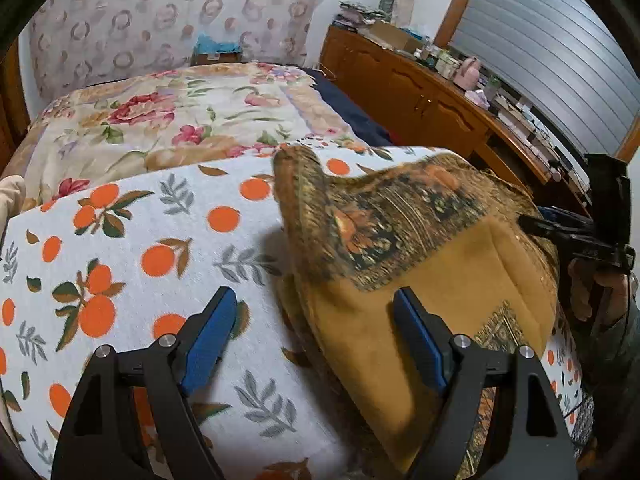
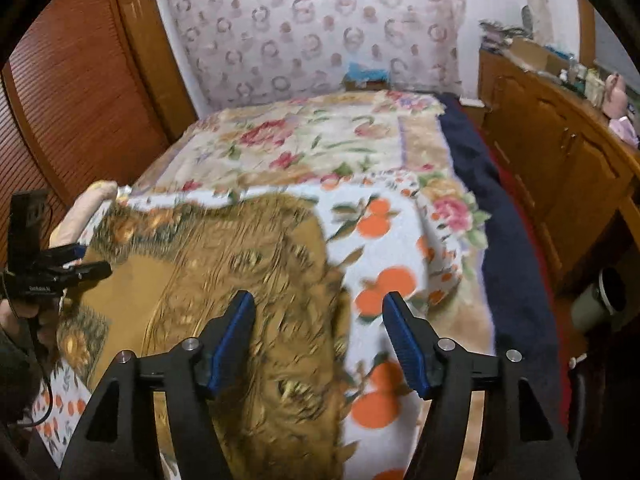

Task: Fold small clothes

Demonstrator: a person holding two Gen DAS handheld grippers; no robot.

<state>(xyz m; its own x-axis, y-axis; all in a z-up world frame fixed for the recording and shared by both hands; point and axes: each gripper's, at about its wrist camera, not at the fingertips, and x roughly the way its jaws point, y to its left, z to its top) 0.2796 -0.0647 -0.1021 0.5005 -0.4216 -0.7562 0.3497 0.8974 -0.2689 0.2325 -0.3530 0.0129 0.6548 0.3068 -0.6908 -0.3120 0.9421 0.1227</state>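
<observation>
A mustard-brown cloth with a dark ornate patterned border [image 1: 400, 248] lies partly folded on a white blanket printed with oranges [image 1: 132, 248]. My left gripper [image 1: 316, 312] is open and empty, hovering over the cloth's left edge. The right gripper shows at the far right of the left wrist view [image 1: 568, 236], at the cloth's right side. In the right wrist view the cloth [image 2: 240, 264] is motion-blurred under my open right gripper [image 2: 320, 320], which straddles its right edge. The left gripper [image 2: 80, 264] shows at the far left there.
The orange-print blanket [image 2: 400, 280] lies on a bed with a floral quilt [image 1: 168, 120]. A wooden dresser [image 1: 420, 92] crowded with small items runs along the right. A slatted wooden door [image 2: 72, 92] stands at left. A patterned curtain hangs behind the bed.
</observation>
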